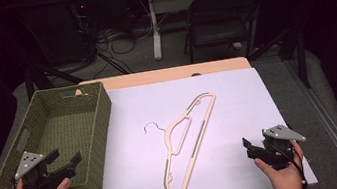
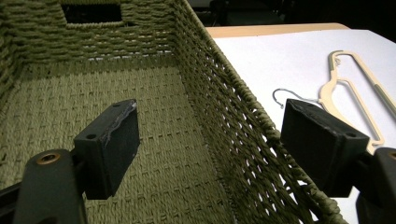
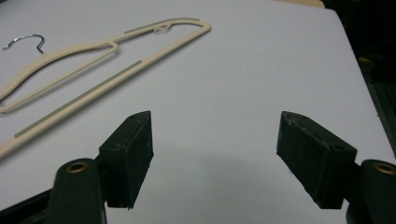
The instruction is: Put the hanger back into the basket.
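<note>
Hanger (image 1: 190, 144) flat on white worktop (image 1: 249, 107), untouched. Left hand-held gripper (image 1: 68, 162) released, straddling basket (image 1: 95, 151) wall. Right hand-held gripper (image 1: 248, 146) released, empty, near hanger.

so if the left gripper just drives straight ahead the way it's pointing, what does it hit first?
Probably the basket. The left gripper has its open jaws straddling the basket's right wall, so that woven rim sits right in its line. The hanger lies farther off to the right on the white sheet. Depth is hard to judge.

white sheet (image 1: 240, 114) on table | folding chair (image 1: 217, 14) behind | cables (image 1: 113, 39) on floor
</note>
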`<state>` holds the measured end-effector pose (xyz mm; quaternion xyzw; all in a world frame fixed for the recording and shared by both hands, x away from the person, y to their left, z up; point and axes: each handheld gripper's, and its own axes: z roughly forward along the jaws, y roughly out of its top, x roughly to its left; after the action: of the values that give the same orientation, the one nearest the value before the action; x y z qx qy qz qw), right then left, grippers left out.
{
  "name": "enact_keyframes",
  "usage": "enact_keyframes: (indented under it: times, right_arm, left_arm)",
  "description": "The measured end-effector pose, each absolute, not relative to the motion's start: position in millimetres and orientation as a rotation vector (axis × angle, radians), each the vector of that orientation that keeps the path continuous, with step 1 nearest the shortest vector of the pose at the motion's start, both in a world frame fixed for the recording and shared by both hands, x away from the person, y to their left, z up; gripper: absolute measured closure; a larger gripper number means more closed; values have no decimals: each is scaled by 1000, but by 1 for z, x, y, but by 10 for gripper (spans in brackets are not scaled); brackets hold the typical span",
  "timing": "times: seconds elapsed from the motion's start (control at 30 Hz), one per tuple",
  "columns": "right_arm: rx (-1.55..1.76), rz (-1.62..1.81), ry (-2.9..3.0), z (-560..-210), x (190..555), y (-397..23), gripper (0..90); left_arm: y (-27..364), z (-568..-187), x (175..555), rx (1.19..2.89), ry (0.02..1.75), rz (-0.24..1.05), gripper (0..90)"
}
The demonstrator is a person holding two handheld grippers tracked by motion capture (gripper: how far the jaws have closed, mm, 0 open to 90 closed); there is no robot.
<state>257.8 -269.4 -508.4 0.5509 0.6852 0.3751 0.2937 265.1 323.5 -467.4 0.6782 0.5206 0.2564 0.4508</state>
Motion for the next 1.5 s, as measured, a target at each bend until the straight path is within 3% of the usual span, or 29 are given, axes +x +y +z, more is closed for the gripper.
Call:
enact_keyframes:
  times: [0.47,0.97,1.2,1.5]
  right_arm:
    - [1412,878,1987,-504,281,-243,264]
    - [1485,721,2282,-472,304,-221,313]
    - [1511,587,2371,-463,322,-215,424]
    - [1557,520,2393,-455,339,-205,439]
  left_arm:
    - [321,-463,262,1709,1241,622,166]
    - [319,-459,262,1728,1204,602,184]
    - [319,-460,264,1737,1214,604,181]
    - [320,-455,260,1728,1220,614,180]
